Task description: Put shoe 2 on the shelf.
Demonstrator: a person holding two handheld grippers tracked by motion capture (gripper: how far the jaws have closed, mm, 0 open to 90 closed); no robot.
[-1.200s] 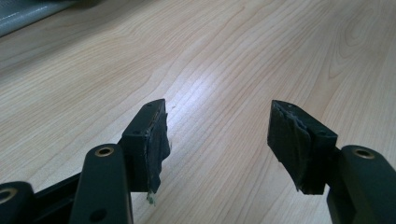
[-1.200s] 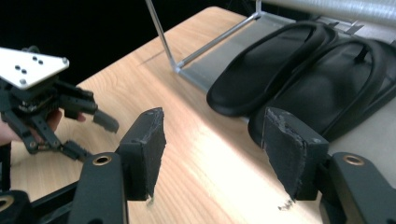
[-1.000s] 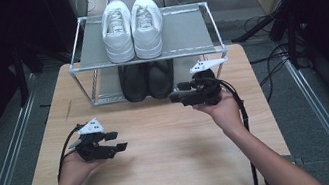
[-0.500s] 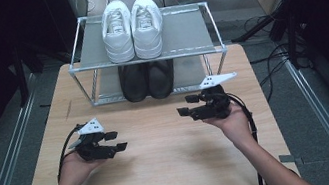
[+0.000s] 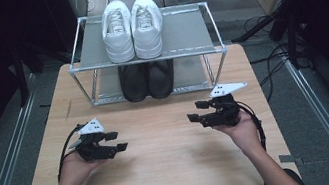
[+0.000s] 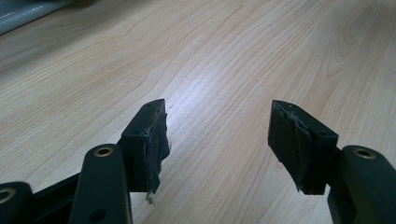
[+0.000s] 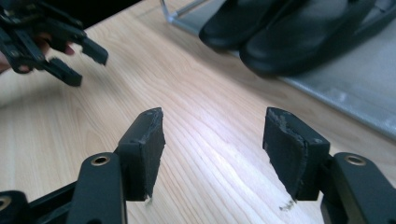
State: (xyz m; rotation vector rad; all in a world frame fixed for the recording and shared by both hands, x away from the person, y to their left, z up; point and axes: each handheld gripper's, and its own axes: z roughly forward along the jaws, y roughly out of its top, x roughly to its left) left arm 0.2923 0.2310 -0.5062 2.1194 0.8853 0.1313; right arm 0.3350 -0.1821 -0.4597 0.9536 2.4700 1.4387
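The black shoes (image 5: 147,79) sit under the rack's upper shelf (image 5: 188,33), which hides their heels in the high view; the right gripper view's top edge cuts them off too. There the left gripper (image 7: 77,63) is blurred and cropped at the corner

Left gripper (image 5: 112,141) and right gripper (image 5: 197,110): matt black two-jaw hand tools, each capped by a pale grey three-cornered plate marked with small dark dots. A black cable trails from the rear of each tool and loops back along the forearm. In the gripper views, each jaw is a flat black bar carrying a brass-coloured rivet, ending in a rectangular block. The inner face of each block bears a dark rubbery pad (image 6: 155,148), frayed and ragged at its edges. Both forearms are bare, with no sleeves visible.
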